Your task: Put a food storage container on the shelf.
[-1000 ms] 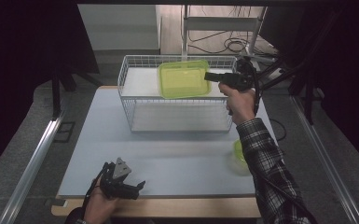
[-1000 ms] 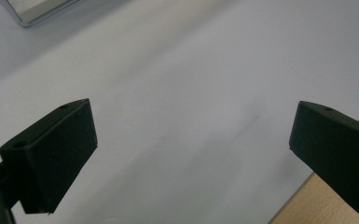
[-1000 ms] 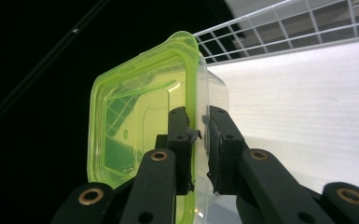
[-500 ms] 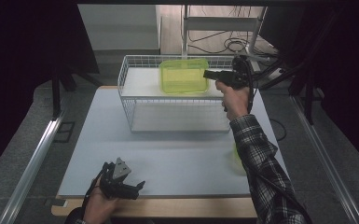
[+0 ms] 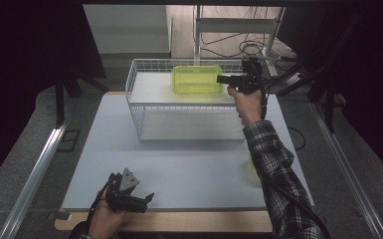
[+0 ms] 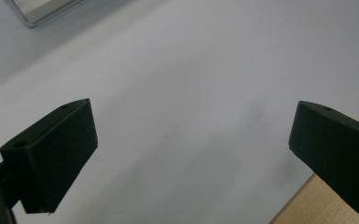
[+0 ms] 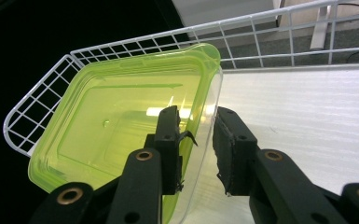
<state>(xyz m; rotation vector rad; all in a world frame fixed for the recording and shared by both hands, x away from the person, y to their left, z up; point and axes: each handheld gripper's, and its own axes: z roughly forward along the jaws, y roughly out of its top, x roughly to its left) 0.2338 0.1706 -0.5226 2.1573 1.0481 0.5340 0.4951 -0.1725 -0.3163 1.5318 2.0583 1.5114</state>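
Observation:
A translucent green plastic container (image 5: 196, 79) sits in the far part of the white wire basket (image 5: 134, 94). My right gripper (image 5: 221, 78) reaches in at the container's right end. In the right gripper view the container (image 7: 121, 126) leans toward the basket's wire wall (image 7: 135, 46), and its near wall stands between my right gripper's (image 7: 196, 116) jaws. Those jaws have just been opening: the right pad stands clear of the wall, so the grip is open. My left gripper (image 5: 146, 199) rests low at the table's front edge, and its jaws (image 6: 191, 140) are wide open over bare tabletop.
The basket stands at the back of the pale grey table (image 5: 189, 164). A second green object (image 5: 251, 169) lies near the table's right edge, partly hidden by the plaid sleeve. The table's wooden front edge (image 6: 335, 205) is close under the left gripper.
The container went from tilted and raised to settled in the basket. The right gripper's jaws have parted from it. The left hand has kept still.

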